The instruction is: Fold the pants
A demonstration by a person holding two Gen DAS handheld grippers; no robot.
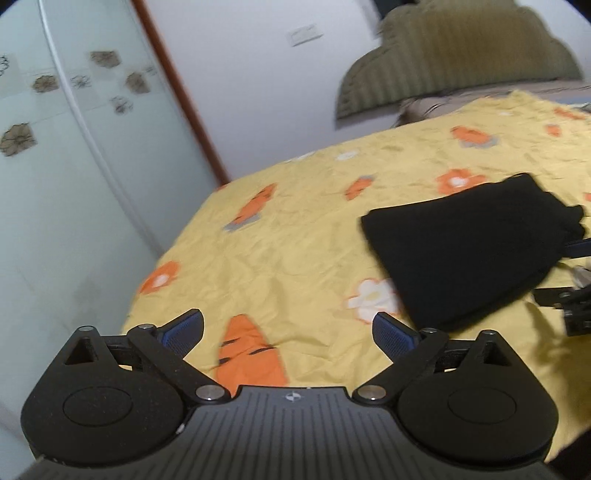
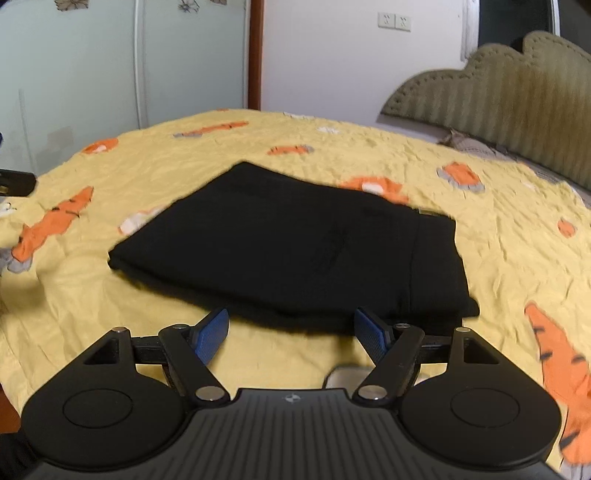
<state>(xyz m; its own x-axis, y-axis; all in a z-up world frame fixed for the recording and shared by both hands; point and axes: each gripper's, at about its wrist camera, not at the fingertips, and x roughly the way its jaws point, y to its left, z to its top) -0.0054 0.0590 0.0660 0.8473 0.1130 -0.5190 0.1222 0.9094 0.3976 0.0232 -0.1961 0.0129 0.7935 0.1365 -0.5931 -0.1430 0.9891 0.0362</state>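
Observation:
The black pants [image 2: 295,251] lie folded into a flat rectangle on the yellow bed sheet [image 2: 258,147]. In the right wrist view my right gripper [image 2: 291,332] is open and empty, just short of the near edge of the pants. In the left wrist view my left gripper [image 1: 288,332] is open and empty over bare sheet, and the pants [image 1: 465,251] lie to its right. Part of the right gripper [image 1: 576,295] shows at the right edge of the left wrist view, beside the pants.
The sheet [image 1: 295,240] carries orange carrot and flower prints. A padded olive headboard [image 2: 517,92] stands at the far right. A frosted wardrobe door [image 1: 55,184] with flower decals and a white wall with sockets [image 2: 395,20] lie beyond the bed's edge.

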